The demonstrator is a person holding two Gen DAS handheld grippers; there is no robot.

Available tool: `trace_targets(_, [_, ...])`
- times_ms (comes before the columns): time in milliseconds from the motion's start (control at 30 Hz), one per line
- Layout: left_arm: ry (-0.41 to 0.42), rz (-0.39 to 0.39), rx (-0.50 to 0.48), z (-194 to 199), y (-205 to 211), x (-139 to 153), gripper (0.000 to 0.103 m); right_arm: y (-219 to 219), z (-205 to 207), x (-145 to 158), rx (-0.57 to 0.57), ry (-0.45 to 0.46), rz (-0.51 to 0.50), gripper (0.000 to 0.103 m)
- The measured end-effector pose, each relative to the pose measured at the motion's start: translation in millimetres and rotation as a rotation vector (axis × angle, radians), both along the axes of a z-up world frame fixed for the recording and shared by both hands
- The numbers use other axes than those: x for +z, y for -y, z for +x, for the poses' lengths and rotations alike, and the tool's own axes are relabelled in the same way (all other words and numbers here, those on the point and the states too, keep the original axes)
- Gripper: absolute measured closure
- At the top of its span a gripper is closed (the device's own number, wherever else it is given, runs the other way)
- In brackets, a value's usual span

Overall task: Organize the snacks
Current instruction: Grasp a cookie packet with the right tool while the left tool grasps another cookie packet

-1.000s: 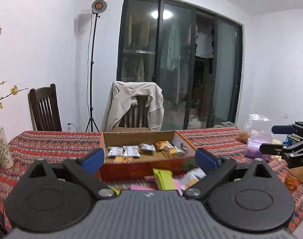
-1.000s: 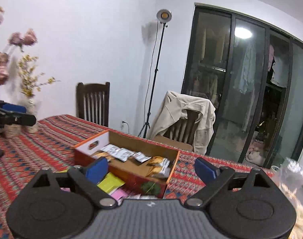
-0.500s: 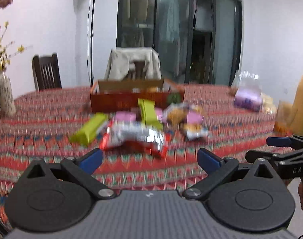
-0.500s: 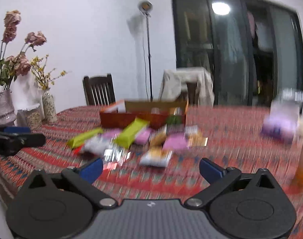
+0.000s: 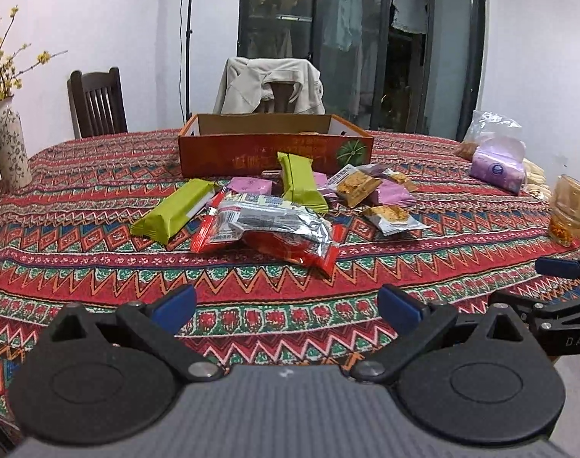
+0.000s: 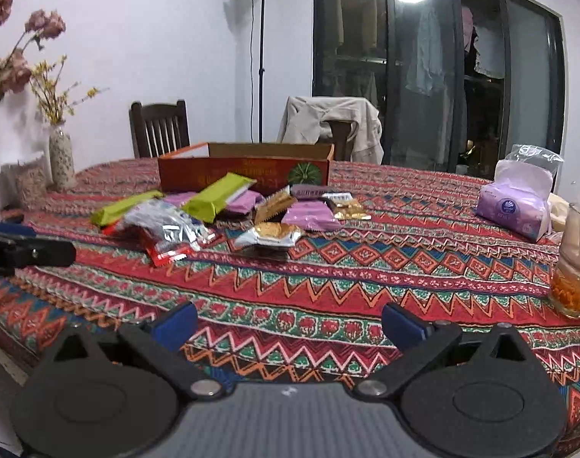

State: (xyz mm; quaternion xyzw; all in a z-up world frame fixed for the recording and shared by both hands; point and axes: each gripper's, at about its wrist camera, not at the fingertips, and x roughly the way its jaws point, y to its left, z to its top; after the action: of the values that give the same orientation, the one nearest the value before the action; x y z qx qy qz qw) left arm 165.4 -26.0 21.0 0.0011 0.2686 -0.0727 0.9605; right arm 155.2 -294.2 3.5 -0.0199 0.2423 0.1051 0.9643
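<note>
— Snacks (image 5: 278, 210) lie in a loose heap on the counter (image 5: 79, 267), just in front of the cardboard box (image 5: 274, 152). What do they look like?

— Mixed wrappers. A big silver-and-red packet (image 5: 274, 233) sits nearest the camera, crinkled and shiny. Two lime-green bars: one green bar (image 5: 175, 212) lies flat at about 9 o'clock of that packet, the other, a second green bar (image 5: 301, 181), leans against the pile at 12 o'clock. Pink pouches (image 5: 389, 192) and small clear packets of golden crackers (image 5: 395, 217) spread out toward 2 o'clock.

— And the box?

— Orange-red front with a green round print at its right end, open top, standing at 12 o'clock behind the heap. From this low angle its contents are hidden.

— The tongs?

— The left tongs (image 5: 286, 305) are spread wide, nothing between the blue pads, hovering over the patterned cloth short of the heap. The right tongs (image 6: 288, 320) are spread just the same, also holding nothing, and show at 3 o'clock in the left view.

— Anything else around?

— A purple tissue pack (image 6: 513, 210) and a glass (image 6: 574, 271) at 3 o'clock, a vase (image 5: 11, 145) at 9 o'clock.
</note>
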Motion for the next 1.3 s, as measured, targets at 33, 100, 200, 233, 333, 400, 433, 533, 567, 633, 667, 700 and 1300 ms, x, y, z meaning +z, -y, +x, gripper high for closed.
trace_targets(33, [-0.004,-0.004,0.001,3.8,-0.4,-0.8,0.0,-0.2,3.1,-0.7,0.002,-0.007,0.004,0.0])
trace_targets(100, [-0.01,-0.009,0.004,10.5,-2.0,-2.1,0.0,-2.9,11.0,-2.1,0.001,-0.015,-0.01,0.0])
trace_targets(200, [-0.019,-0.015,0.005,19.7,-4.6,-4.0,0.0,-7.7,22.3,-3.4,-0.001,-0.026,-0.033,0.0])
trace_targets(233, [-0.022,-0.016,0.005,22.6,-5.1,-4.7,0.0,-8.5,26.6,-2.8,-0.001,-0.03,-0.026,0.0])
trace_targets(333, [-0.028,-0.024,0.011,33.8,-9.7,-6.8,0.0,-10.3,41.5,-0.6,0.0,-0.044,0.016,0.0])
trace_targets(400, [-0.033,-0.032,0.015,41.2,-12.8,-7.9,0.0,-12.8,52.5,0.2,0.008,-0.053,0.034,0.001])
trace_targets(433, [-0.034,-0.036,0.018,45.4,-14.8,-8.6,0.0,-15.0,59.0,0.8,0.015,-0.058,0.037,0.001])
trace_targets(533, [-0.036,-0.049,0.029,56.5,-20.4,-9.8,0.0,-24.1,81.2,3.4,0.036,-0.063,0.03,0.002])
trace_targets(567, [-0.037,-0.052,0.035,59.9,-21.8,-10.2,0.0,-27.7,88.2,4.4,0.042,-0.064,0.023,0.002])
trace_targets(633, [-0.039,-0.06,0.045,66.8,-25.1,-10.5,0.0,-35.3,105.9,5.9,0.049,-0.066,0.013,0.002])
trace_targets(667, [-0.039,-0.062,0.05,70.2,-26.1,-10.4,0.0,-38.3,113.5,6.7,0.054,-0.068,0.013,0.003])
trace_targets(700, [-0.039,-0.064,0.055,73.3,-27.1,-10.3,0.0,-41.6,121.7,6.9,0.061,-0.072,0.015,0.004])
trace_targets(1300, [-0.105,-0.244,-0.148,175.9,45.7,12.1,0.036,-13.4,186.9,-8.6,0.096,-0.169,-0.009,0.06])
